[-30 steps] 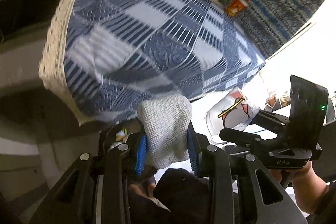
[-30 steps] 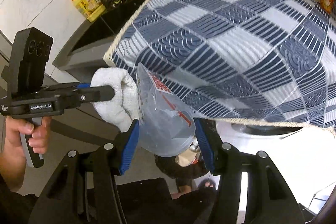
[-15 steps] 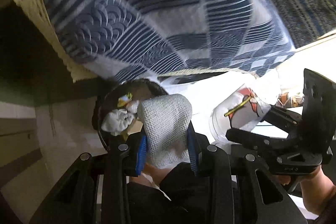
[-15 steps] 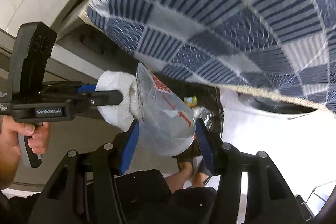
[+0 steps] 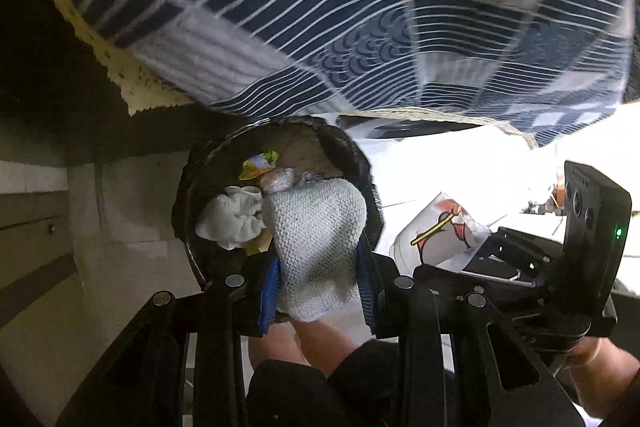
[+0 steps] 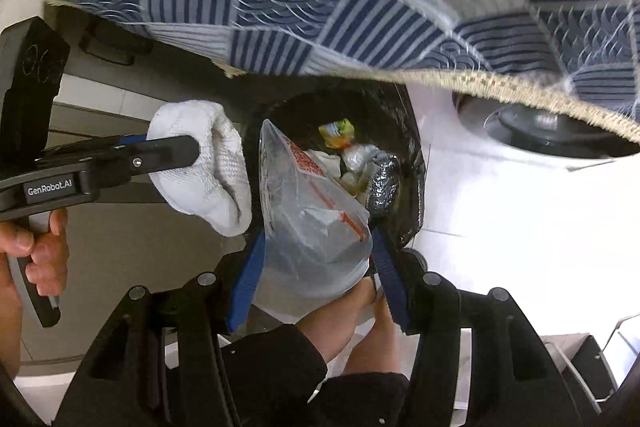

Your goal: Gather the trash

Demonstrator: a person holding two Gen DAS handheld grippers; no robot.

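My left gripper (image 5: 318,259) is shut on a white knitted cloth (image 5: 318,239) and holds it over the open black-lined trash bin (image 5: 360,163) on the floor. My right gripper (image 6: 316,267) is shut on a clear plastic bag with red print (image 6: 312,211) and holds it above the same bin (image 6: 408,147). The bin holds a crumpled white tissue (image 5: 232,219), a yellow wrapper (image 5: 256,165) and other scraps. In the right wrist view the left gripper (image 6: 188,151) and its cloth (image 6: 208,171) sit just left of the bag. In the left wrist view the bag (image 5: 440,235) shows at the right.
The edge of a table with a blue and grey patterned cloth (image 5: 360,27) hangs just above the bin, also in the right wrist view (image 6: 360,7). A white appliance (image 6: 520,187) stands to the right of the bin. My feet (image 6: 360,303) are below the grippers.
Both grippers have tilted down and moved closer to the bin, still holding the cloth and the bag. The bin now fills more of both views; the tabletop has slid up out of view.
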